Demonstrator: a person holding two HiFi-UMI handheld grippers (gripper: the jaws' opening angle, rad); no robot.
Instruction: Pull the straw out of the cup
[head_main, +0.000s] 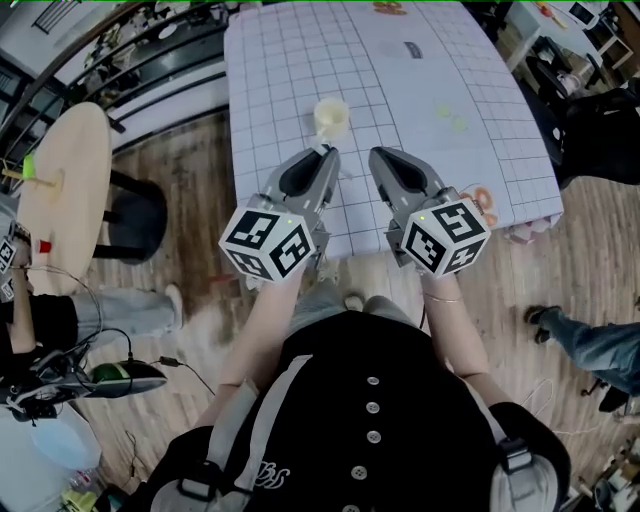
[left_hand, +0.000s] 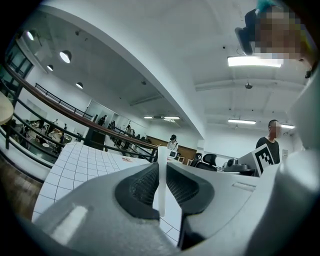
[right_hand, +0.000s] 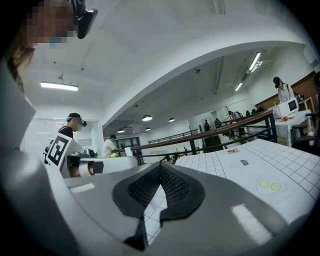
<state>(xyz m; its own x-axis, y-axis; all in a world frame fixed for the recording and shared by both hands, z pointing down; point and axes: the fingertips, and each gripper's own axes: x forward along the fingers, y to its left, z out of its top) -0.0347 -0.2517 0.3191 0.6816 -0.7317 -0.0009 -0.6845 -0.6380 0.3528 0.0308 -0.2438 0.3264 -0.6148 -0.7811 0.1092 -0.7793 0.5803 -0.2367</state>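
A cream cup (head_main: 331, 116) stands upright on the white gridded table (head_main: 420, 90), just beyond my left gripper (head_main: 326, 152). That gripper is shut on a thin white straw (left_hand: 161, 182), which stands up between its ribbed pads (left_hand: 142, 187) and pokes a little past the tips. The left gripper (left_hand: 161, 162) points upward, so the cup is out of its own view. My right gripper (head_main: 376, 154) sits beside the left one, to the right of the cup and apart from it. In its own view the right gripper (right_hand: 160, 169) has its jaws shut with nothing between them.
The table's front edge runs just under both grippers. A small object (head_main: 485, 200) lies at its right front corner, and two yellow-green dots (right_hand: 270, 185) mark the mat. A round wooden table (head_main: 65, 190) and a black stool (head_main: 135, 215) stand at the left. Other people stand around.
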